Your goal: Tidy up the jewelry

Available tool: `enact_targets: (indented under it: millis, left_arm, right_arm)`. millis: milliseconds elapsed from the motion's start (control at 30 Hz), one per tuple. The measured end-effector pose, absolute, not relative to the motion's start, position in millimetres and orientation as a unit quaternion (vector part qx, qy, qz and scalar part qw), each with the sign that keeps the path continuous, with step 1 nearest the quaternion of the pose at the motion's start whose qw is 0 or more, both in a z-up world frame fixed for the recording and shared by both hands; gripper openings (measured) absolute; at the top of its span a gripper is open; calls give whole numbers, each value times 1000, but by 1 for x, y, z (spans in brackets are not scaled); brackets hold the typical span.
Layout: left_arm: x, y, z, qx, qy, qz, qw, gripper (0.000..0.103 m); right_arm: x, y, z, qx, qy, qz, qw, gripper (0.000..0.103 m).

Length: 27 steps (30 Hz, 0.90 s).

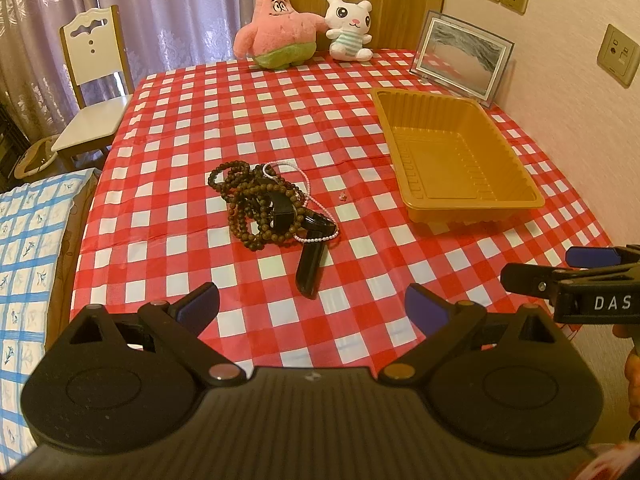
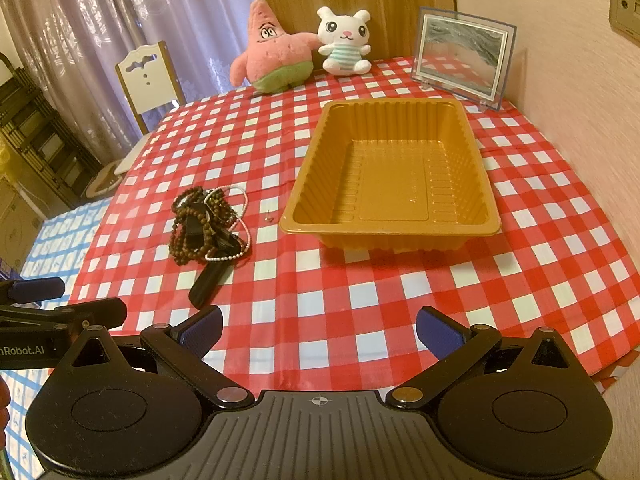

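Note:
A pile of jewelry lies on the red checked tablecloth: brown wooden bead strands, a thin pink-white bead chain and a black watch tangled under them. A tiny earring lies alone between pile and tray. The empty golden plastic tray stands to the right. My left gripper is open and empty, short of the pile. My right gripper is open and empty, short of the tray.
A pink starfish plush, a white bunny plush and a framed picture stand at the table's far edge. A white chair stands left. The wall runs along the right side.

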<state>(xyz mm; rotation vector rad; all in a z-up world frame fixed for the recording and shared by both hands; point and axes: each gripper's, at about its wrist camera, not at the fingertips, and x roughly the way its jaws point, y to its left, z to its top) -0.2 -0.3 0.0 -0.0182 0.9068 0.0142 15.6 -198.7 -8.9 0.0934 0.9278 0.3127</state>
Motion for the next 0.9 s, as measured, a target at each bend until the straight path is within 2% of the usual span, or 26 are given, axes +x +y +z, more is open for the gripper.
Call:
enact_targets:
  millis: [900]
  left_arm:
    - [0, 0, 0, -9, 439, 6, 899, 99]
  right_arm:
    - [25, -193, -12, 45, 446, 151, 881, 103]
